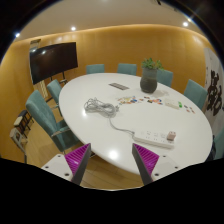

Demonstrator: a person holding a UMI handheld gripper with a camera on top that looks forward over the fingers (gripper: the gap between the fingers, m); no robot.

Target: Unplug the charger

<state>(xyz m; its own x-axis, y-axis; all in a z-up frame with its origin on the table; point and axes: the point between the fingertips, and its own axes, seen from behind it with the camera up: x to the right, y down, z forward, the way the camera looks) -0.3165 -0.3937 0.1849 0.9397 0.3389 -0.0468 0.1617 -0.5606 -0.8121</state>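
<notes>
A white power strip (152, 136) lies on the round white table (110, 135), beyond my fingers and to their right, with a small dark plug or charger (171, 134) at its right end. A coiled white cable (97, 105) lies further back near the table's middle, with a cord running toward the strip. My gripper (112, 159) is open and empty, its purple pads (78, 156) wide apart, held well short of the table's near edge.
A potted plant (150, 74) stands at the table's far side. Small items (178, 103) lie scattered at its right. Teal chairs (45, 112) ring the table. A dark screen (50, 60) hangs on the left wall. Wooden floor lies below the fingers.
</notes>
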